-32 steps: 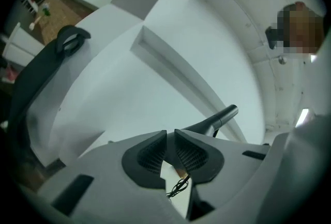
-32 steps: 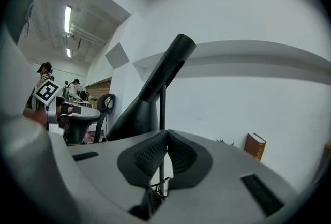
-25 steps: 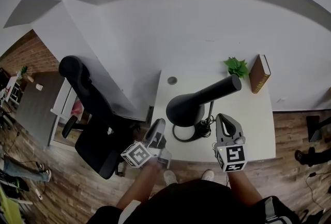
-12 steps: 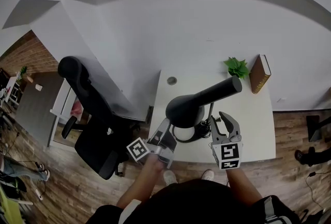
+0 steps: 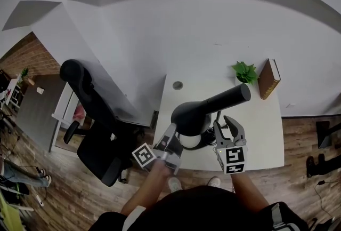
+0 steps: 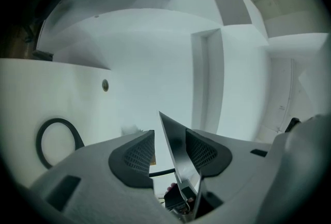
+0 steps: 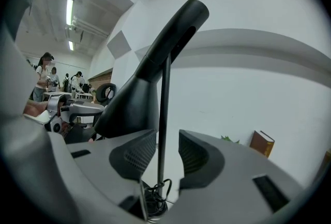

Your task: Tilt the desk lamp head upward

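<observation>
A black desk lamp stands on the white desk [image 5: 261, 139]. Its cone head [image 5: 191, 116] faces the near left, and its tail [image 5: 234, 95] points up to the right. In the right gripper view the thin lamp pole [image 7: 163, 104] rises between the jaws of my right gripper [image 7: 166, 153] [image 5: 228, 127]. Those jaws have just been opening and neither pad touches the pole. My left gripper [image 6: 169, 150] [image 5: 171, 139] sits at the head's near rim. A thin dark edge of the shade [image 6: 175, 148] lies between its jaws, which have just closed a little. A gap still shows on the left pad's side.
A brown book [image 5: 268, 78] and a small green plant [image 5: 244, 71] stand at the desk's far right. A cable hole [image 5: 177, 85] is at the far left, and the lamp's ring base [image 5: 187, 143] holds coiled cable. A black office chair [image 5: 90, 112] stands left of the desk.
Both grippers have come in closer to the lamp. The right jaws, shut a second ago, now stand apart round the pole. The left gripper has rolled and opened at the shade's rim.
</observation>
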A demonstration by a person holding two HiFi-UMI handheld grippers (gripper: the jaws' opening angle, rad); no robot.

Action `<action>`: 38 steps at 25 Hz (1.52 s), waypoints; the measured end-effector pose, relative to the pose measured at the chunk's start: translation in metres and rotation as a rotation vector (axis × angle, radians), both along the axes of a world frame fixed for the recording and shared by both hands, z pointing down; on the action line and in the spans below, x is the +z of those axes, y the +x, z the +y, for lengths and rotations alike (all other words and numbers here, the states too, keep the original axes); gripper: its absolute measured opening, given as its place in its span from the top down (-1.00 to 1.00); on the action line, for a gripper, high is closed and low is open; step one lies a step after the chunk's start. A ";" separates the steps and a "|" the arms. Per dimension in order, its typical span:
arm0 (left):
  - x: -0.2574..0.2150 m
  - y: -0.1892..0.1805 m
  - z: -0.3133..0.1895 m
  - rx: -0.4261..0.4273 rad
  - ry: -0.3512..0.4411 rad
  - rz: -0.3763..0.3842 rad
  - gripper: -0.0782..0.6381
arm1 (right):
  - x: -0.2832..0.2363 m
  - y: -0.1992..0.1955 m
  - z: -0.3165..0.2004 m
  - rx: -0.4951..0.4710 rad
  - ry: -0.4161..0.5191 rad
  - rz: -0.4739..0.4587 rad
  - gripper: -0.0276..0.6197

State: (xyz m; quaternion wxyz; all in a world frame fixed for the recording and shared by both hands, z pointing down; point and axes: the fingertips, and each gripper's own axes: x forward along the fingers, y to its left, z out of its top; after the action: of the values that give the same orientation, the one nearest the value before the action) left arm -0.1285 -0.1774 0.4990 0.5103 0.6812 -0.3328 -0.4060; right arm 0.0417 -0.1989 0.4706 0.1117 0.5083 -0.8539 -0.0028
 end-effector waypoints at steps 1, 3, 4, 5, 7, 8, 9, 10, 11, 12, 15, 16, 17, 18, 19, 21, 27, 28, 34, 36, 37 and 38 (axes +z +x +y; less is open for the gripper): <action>-0.001 0.000 -0.001 0.001 0.003 -0.003 0.28 | 0.000 0.000 -0.001 -0.001 -0.002 0.000 0.53; -0.003 0.002 -0.002 0.008 0.010 0.002 0.31 | 0.000 -0.001 -0.004 -0.003 -0.003 0.004 0.54; -0.004 0.003 -0.002 0.010 0.012 0.009 0.31 | 0.000 -0.002 -0.005 -0.004 -0.002 0.006 0.54; -0.005 0.005 -0.003 0.011 0.014 0.016 0.31 | 0.001 -0.002 -0.006 -0.005 -0.003 0.007 0.54; -0.004 0.005 -0.003 0.012 0.018 0.025 0.32 | 0.002 -0.004 -0.007 -0.008 -0.004 0.006 0.56; -0.004 0.005 -0.003 0.013 0.020 0.028 0.33 | 0.002 -0.005 -0.007 -0.008 -0.003 0.007 0.59; -0.004 0.005 -0.003 0.016 0.023 0.031 0.34 | 0.002 -0.007 -0.007 -0.008 -0.002 0.009 0.64; -0.005 0.005 -0.004 0.020 0.027 0.037 0.35 | 0.002 -0.008 -0.007 -0.009 -0.002 0.011 0.67; -0.006 0.004 -0.004 0.025 0.031 0.044 0.40 | 0.003 -0.009 -0.007 -0.011 -0.002 0.013 0.70; -0.007 0.004 -0.004 0.029 0.033 0.051 0.46 | 0.003 -0.010 -0.007 -0.011 -0.003 0.014 0.74; -0.008 0.004 -0.004 0.038 0.036 0.074 0.49 | 0.003 -0.012 -0.006 -0.008 -0.005 0.008 0.80; -0.008 0.004 -0.003 0.040 0.037 0.079 0.49 | 0.003 -0.012 -0.006 -0.010 -0.006 0.006 0.81; -0.008 0.003 -0.003 0.042 0.038 0.079 0.50 | 0.003 -0.012 -0.006 -0.014 -0.007 0.006 0.81; -0.008 0.004 -0.004 0.043 0.039 0.077 0.50 | 0.003 -0.011 -0.007 -0.018 -0.009 0.006 0.81; -0.008 0.004 -0.004 0.044 0.039 0.074 0.50 | 0.003 -0.011 -0.007 -0.021 -0.010 0.007 0.81; -0.008 0.004 -0.004 0.048 0.038 0.066 0.50 | 0.004 -0.011 -0.007 -0.025 -0.014 0.009 0.81; -0.010 0.002 -0.004 0.053 0.040 0.030 0.50 | 0.003 -0.012 -0.007 -0.029 -0.015 0.014 0.81; -0.011 0.001 -0.004 0.051 0.043 0.023 0.50 | 0.003 -0.012 -0.007 -0.030 -0.015 0.014 0.81; -0.021 -0.006 -0.003 0.035 0.084 -0.046 0.50 | 0.004 -0.011 -0.006 -0.034 -0.013 0.021 0.81; -0.025 -0.009 -0.003 0.031 0.097 -0.072 0.50 | 0.004 -0.011 -0.005 -0.036 -0.013 0.024 0.81; -0.028 -0.010 -0.002 0.029 0.103 -0.087 0.50 | 0.003 -0.012 -0.005 -0.037 -0.013 0.024 0.81; -0.030 -0.012 -0.002 0.028 0.109 -0.102 0.50 | 0.003 -0.012 -0.004 -0.037 -0.013 0.024 0.81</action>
State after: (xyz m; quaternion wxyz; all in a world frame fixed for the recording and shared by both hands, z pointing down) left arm -0.1405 -0.1795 0.4694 0.4604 0.7323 -0.3265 -0.3810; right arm 0.0298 -0.2031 0.4737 0.1254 0.4915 -0.8618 -0.0053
